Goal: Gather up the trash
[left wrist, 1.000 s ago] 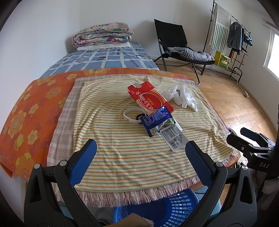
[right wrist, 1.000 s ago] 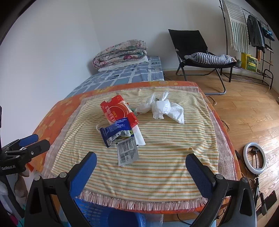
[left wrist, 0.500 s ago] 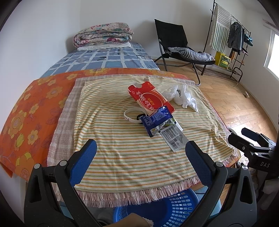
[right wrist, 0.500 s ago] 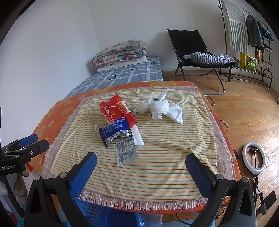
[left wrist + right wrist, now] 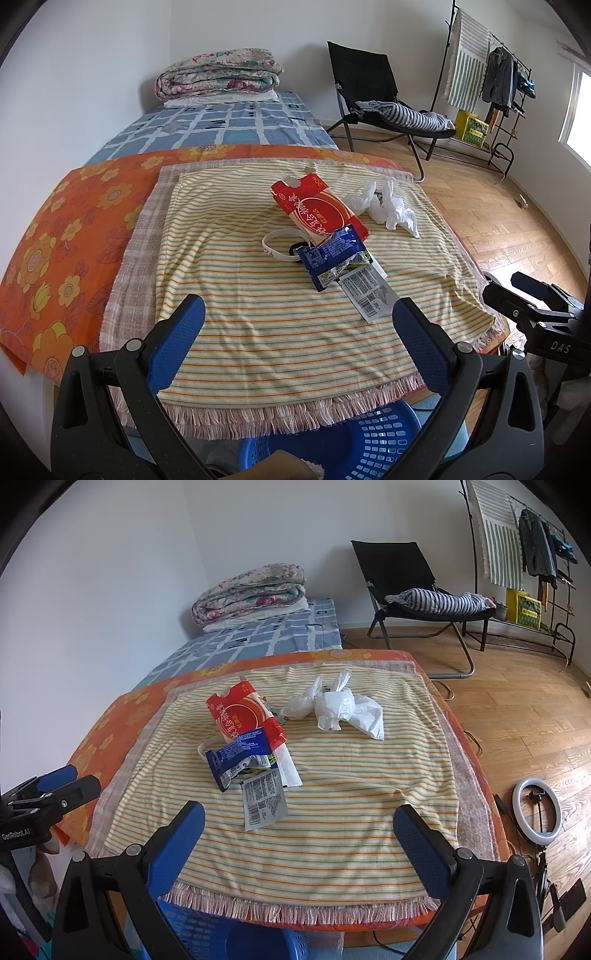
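The table (image 5: 496,334) wore an orange floral cloth (image 5: 66,229); over that lay a fringed striped cloth (image 5: 354,805); on it sat a red carton (image 5: 242,718), blue wrapper (image 5: 236,755), white label (image 5: 264,803), and crumpled white bags (image 5: 341,707).

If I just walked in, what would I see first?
A little heap of trash in the middle of the striped cloth: a red packet, a blue wrapper against it, and a crumpled white plastic bag beside them. A blue basket waits below the near edge.
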The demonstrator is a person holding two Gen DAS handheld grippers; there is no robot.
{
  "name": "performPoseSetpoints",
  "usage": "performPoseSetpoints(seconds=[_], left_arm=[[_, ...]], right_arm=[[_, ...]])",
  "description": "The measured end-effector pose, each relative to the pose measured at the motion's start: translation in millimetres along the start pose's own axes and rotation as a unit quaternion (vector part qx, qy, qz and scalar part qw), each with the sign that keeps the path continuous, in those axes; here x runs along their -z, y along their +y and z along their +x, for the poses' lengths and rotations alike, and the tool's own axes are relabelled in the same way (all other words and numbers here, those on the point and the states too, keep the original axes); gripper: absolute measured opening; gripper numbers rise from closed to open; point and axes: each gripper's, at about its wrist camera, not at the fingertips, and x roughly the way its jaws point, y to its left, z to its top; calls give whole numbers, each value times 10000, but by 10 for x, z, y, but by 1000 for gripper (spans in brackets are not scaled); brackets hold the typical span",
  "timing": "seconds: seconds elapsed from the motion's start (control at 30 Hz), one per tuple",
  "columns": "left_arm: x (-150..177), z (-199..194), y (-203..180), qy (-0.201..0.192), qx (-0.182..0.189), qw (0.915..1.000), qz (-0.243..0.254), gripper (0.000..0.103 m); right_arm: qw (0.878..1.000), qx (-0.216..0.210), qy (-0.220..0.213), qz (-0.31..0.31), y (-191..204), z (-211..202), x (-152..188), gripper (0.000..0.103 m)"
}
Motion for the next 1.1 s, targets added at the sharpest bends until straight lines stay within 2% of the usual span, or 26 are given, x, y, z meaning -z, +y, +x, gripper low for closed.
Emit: performPoseSetpoints(seconds=[1.1], left_arm=[[27,0,-23,7,1,10000,8,103]], right_arm=[[9998,123,75,-107,12,17,18,103]])
